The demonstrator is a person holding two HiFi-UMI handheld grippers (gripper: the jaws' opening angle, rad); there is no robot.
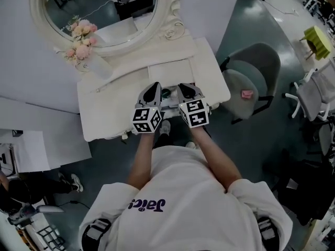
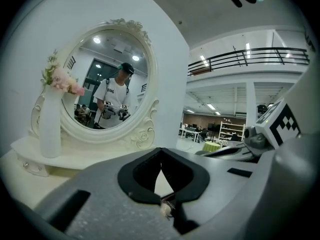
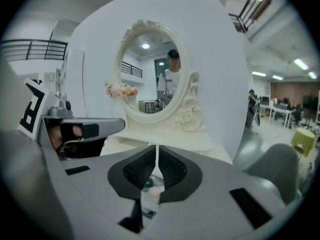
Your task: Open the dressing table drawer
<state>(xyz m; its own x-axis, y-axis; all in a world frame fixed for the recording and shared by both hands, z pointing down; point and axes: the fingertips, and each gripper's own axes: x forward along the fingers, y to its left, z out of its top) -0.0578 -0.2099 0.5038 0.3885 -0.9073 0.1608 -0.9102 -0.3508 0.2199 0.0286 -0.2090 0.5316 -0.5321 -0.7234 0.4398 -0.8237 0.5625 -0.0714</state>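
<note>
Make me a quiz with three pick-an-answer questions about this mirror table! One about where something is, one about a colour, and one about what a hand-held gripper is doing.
1. Where does the vase stand by the mirror?
A at its left
B at its right
C on top of it

2. What colour are the flowers?
A blue
B pink
C yellow

3. How are the jaws of the right hand-held gripper?
A wide open
B clamped on the vase
C shut, with nothing between them

Answers:
1 A: the head view shows the vase at the mirror's left edge.
2 B: the blooms are pink.
3 C: the right gripper view shows the jaws together and bare.
</note>
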